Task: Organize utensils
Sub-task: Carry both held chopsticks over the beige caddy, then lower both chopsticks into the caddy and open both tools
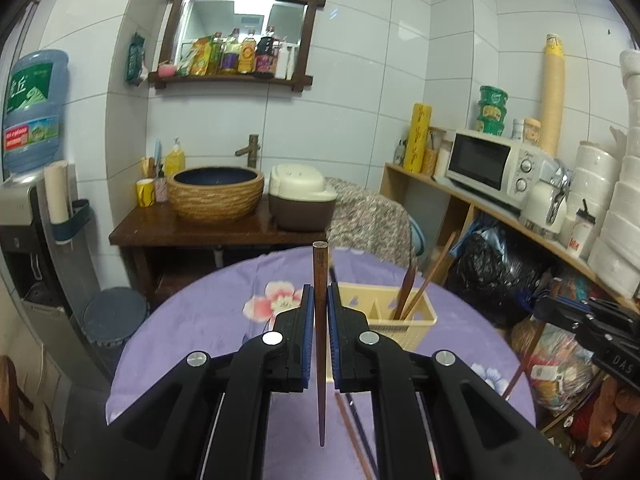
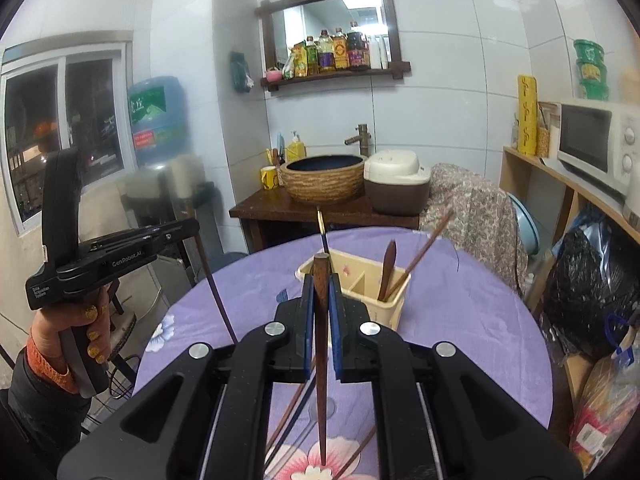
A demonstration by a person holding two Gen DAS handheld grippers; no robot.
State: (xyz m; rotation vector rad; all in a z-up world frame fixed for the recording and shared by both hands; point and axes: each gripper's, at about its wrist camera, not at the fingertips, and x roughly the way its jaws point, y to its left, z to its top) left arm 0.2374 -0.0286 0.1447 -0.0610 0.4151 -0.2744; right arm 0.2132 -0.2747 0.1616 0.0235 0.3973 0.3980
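Observation:
My left gripper is shut on a dark wooden chopstick, held upright above the round purple-clothed table. Just behind it stands a cream utensil holder with a wooden spoon and a chopstick leaning in its right compartment. My right gripper is shut on another brown chopstick, thin end down, in front of the same holder. Loose chopsticks lie on the cloth below. A hand holds the left gripper at the left. The right gripper shows at the right edge.
Beyond the table stands a wooden counter with a woven basin and a rice cooker. A chair with a patterned cover is at the table's far side. To the right are a shelf with a microwave and a black bag.

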